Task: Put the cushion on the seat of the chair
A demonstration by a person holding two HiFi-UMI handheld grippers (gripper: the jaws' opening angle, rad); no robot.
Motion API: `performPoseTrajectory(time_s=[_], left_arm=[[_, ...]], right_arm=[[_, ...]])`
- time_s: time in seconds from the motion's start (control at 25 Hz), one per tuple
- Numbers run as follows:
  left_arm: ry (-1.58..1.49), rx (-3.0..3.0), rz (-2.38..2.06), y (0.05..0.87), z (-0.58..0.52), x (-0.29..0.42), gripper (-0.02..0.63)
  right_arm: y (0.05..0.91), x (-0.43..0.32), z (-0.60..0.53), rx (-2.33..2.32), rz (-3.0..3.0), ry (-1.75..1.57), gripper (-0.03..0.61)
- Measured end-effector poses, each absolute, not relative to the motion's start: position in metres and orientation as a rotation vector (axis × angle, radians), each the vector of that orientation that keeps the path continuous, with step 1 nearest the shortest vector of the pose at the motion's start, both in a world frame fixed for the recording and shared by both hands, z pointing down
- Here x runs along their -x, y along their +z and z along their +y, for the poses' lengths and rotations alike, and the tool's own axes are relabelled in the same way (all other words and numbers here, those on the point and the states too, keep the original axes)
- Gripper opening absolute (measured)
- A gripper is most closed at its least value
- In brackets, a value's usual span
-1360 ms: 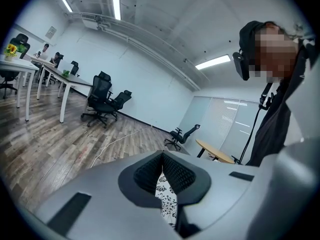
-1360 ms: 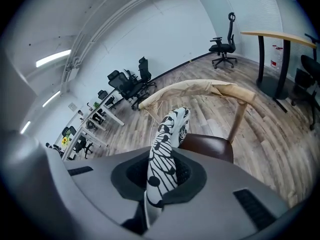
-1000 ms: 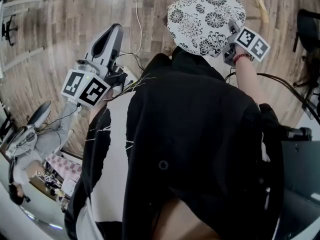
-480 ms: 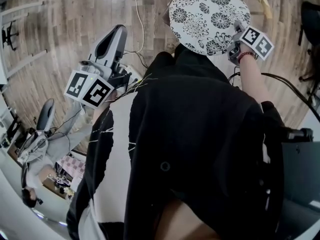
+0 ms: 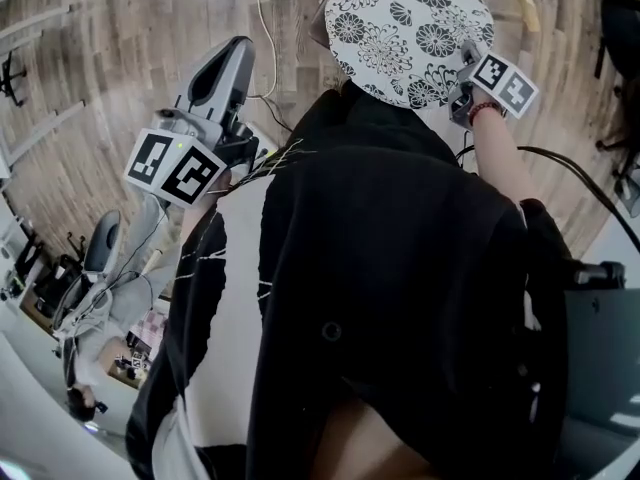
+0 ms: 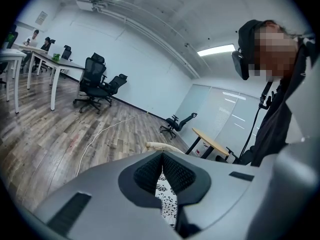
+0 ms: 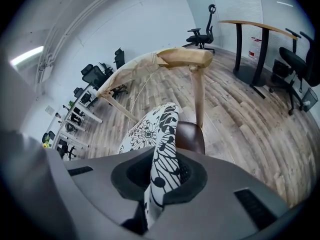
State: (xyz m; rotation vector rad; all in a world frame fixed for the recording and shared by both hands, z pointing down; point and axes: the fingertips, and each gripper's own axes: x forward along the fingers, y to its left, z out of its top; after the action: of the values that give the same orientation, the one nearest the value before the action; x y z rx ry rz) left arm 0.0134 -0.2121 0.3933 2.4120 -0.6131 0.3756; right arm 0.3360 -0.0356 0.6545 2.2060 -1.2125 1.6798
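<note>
Right gripper (image 7: 162, 156) is clamped on the rim of the floral cushion (image 7: 145, 131); the black-and-white fabric runs edge-on straight through its pads. Left gripper (image 6: 161, 156) has its jaws closed together at the tips with nothing between them. It sits off to the side, well apart from the cushion, not helping.

From the head view, the right gripper (image 5: 462, 58) pinches the near right edge of the cushion (image 5: 410, 28), which spreads out round and roughly flat ahead of me. The left gripper (image 5: 228, 68) points out over the plank floor (image 5: 120, 58).

The wooden chair (image 7: 160, 59) is right there. Its curved pale backrest arcs beyond the cushion, and its dark brown seat (image 7: 192, 136) peeks out just past the cushion's far side. I can't tell whether the cushion touches the seat yet.

I judge this the placing step, with the carry about over. Next move: lower the cushion flat onto the seat, centred so it covers the seat evenly, then let the right jaws go and pull back without dragging the rim.

A white cable (image 5: 262, 28) runs along the floor, clear of the work.
</note>
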Motion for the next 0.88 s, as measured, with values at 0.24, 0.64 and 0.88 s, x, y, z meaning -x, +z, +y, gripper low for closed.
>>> performPoseTrajectory(time_s=[0.24, 0.64, 0.88], left_arm=[[0.424, -2.403, -0.581, 0.408, -0.221, -0.041, 0.015], [0.509, -2.338, -0.558, 0.455, -0.226, -0.061, 0.015], [0.546, -2.317, -0.553, 0.471, -0.232, -0.067, 0.015]], right_arm=[[0.682, -0.345, -0.037, -2.177, -1.164, 1.731, 0.025], [0.730, -0.351, -0.031, -2.116, -1.079, 1.819, 0.025], [0.752, -0.352, -0.029, -2.066, -1.046, 1.843, 0.025]])
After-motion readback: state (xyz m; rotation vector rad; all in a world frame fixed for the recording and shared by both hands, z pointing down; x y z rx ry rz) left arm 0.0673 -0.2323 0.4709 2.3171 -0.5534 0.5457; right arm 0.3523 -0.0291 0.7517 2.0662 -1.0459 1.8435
